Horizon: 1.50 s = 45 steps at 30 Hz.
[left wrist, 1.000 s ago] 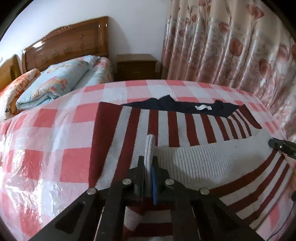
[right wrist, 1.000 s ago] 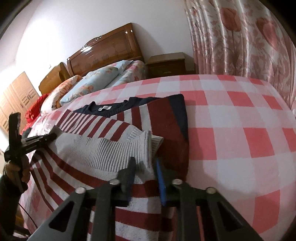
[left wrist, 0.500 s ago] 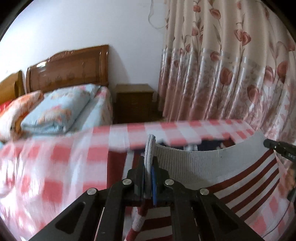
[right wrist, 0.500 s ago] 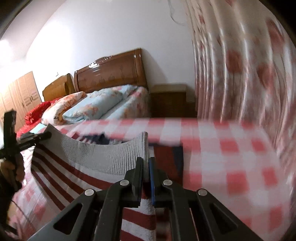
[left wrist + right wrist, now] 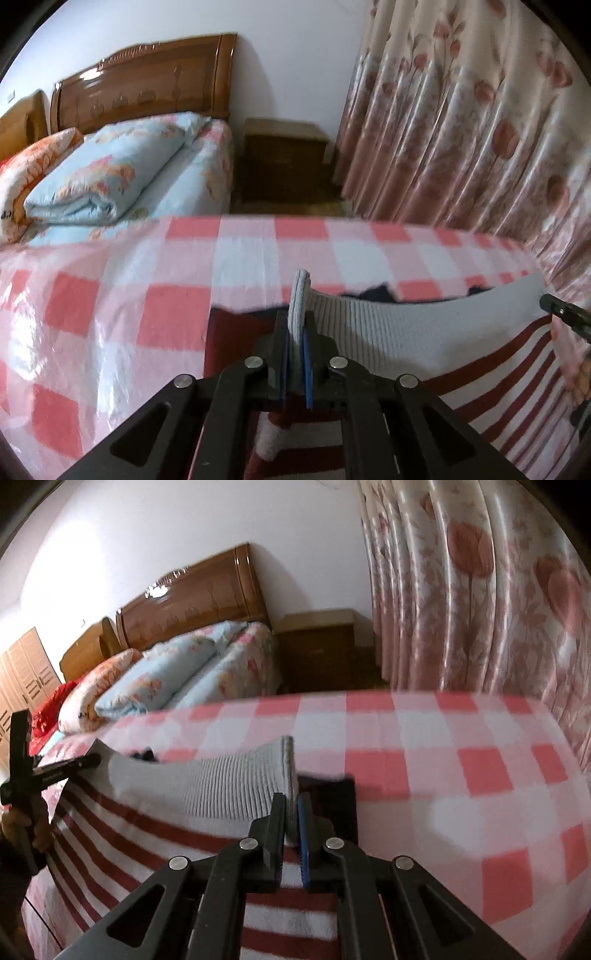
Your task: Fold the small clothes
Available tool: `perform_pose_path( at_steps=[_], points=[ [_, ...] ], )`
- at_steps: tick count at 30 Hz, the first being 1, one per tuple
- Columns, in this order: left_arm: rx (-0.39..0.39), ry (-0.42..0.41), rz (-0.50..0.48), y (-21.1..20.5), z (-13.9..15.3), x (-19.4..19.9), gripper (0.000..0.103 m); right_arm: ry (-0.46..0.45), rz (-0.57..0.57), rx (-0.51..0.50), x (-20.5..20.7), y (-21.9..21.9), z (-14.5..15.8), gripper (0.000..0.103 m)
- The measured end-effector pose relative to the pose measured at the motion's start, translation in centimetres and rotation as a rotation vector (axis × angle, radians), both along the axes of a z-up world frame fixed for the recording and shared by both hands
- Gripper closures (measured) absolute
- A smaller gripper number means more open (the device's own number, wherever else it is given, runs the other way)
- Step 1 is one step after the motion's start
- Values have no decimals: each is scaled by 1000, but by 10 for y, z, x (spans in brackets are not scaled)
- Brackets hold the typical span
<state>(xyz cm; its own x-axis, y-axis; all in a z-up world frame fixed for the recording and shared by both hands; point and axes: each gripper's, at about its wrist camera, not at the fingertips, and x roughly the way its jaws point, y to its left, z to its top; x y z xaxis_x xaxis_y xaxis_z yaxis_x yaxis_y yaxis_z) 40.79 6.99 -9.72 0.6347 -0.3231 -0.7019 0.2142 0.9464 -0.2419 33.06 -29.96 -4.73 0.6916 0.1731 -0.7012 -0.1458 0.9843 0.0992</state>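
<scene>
A: Sweater — red-and-white striped knit sweater (image 5: pixel 461 373) with a grey ribbed hem, lifted off the pink-and-white checked bedspread (image 5: pixel 110 295), hem stretched between 2 grippers.

B: Left gripper (image 5: pixel 295 354)?

A: Clamped tight on one hem corner.

B: And the right gripper (image 5: pixel 291 827)?

A: Pinched closed on the other corner. Something dark, possibly the navy collar, peeks behind the hem; it's blurred.

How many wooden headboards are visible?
2: the larger carved wooden headboard stands behind the blue floral quilt; a smaller one is left of it, partly cut off.
</scene>
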Motion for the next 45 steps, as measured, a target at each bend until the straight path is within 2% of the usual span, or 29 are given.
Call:
perform_pose_path(
  at_steps=[2,4,6,7,10,12,14,16,18,20,21,23,25,26,28,31,36,45],
  points=[
    [10,-9,-4,-3,1,6,0,7,-11,-5,10,1,1,97],
    [58,43,2,-10,-17,18,0,53,-33,-27,22,3,-11,97],
    [32,77,9,-5,-26,21,0,132,-61,-32,29,1,-34,95],
    [18,70,35,1,-22,20,0,133,-68,-17,27,-2,-37,94],
    [62,26,149,12,-13,11,0,109,-86,-44,17,0,-25,76],
    [43,-82,195,14,9,-7,0,56,-64,-83,9,11,-9,76],
    [30,-135,149,1,25,-16,0,10,-14,-115,7,28,3,76],
    [59,-151,50,-27,30,-16,0,21,57,-136,13,51,3,76],
    [153,-128,-33,-58,18,-8,0,62,96,-164,22,70,-10,76],
    [255,-94,-68,-75,-4,1,0,108,88,-200,31,80,-27,76],
    [303,-41,-69,-78,-17,8,0,120,74,-218,32,79,-34,76],
    [224,10,-79,-71,-19,14,0,84,53,-181,27,65,-39,68],
    [217,43,-51,-59,-24,19,0,78,37,-135,23,53,-39,68],
    [164,69,-55,-53,-25,21,0,79,25,-119,24,49,-39,68],
    [119,97,-48,-46,-28,26,0,79,24,-102,25,47,-39,67],
    [133,91,-45,-49,-27,23,0,80,29,-96,29,49,-41,65],
    [141,85,-39,-52,-27,23,0,86,42,-26,34,42,-41,61],
    [139,85,-33,-49,-30,26,0,87,55,5,33,41,-41,57]
  ],
)
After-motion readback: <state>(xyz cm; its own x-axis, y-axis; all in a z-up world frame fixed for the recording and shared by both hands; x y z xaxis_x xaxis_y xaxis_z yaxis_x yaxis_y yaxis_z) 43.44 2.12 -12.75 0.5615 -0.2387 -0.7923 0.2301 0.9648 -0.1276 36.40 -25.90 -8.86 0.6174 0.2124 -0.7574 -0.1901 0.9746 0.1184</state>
